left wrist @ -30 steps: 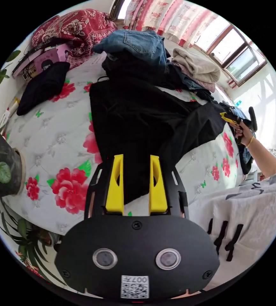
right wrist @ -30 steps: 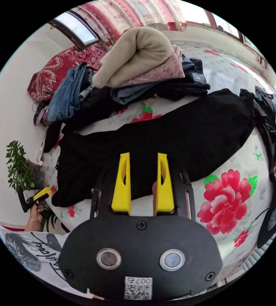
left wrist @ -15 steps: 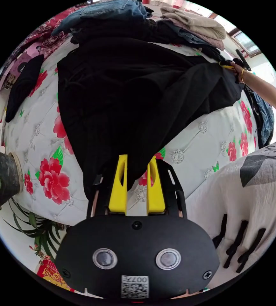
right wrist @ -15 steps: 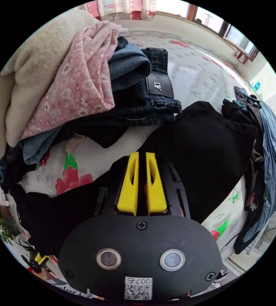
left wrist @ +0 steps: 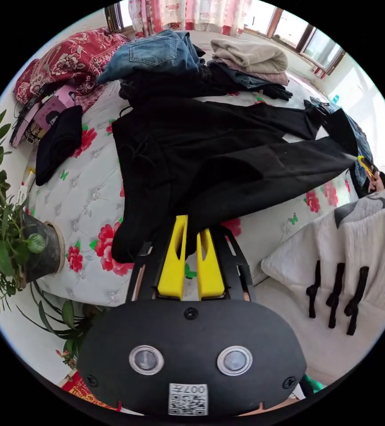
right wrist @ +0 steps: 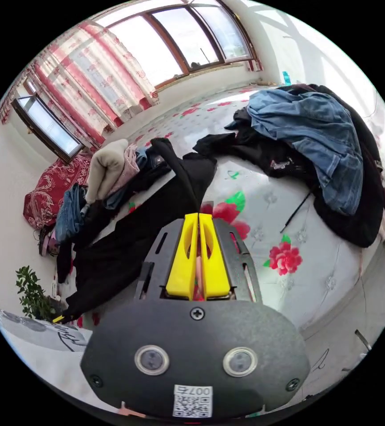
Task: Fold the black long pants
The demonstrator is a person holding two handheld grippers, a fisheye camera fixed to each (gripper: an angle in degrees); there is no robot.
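the left tool [left wrist: 191, 235] is clenched on the waist end of the black long pants [left wrist: 210, 155], its two yellow jaws pinching a fold of the dark cloth right at their tips. from there the pants stretch away over the flowered bed [left wrist: 85, 195], one leg drawn out taut toward the right tool [left wrist: 364, 163], seen far off to the side with a hand [left wrist: 374, 183] behind it. in the right gripper view the right tool [right wrist: 198, 222] has its jaws pressed together on the hem of that leg, and the cloth [right wrist: 125, 239] runs away ahead of it, lifted off the bed [right wrist: 263, 230]. beyond the pants, past the left tool's tips, sits a pile of folded clothes [left wrist: 201, 57]. a heap of denim and dark garments [right wrist: 316, 146] lies ahead of the right tool, off to one side. a potted plant [left wrist: 10, 230] stands beside the left tool, off the bed.
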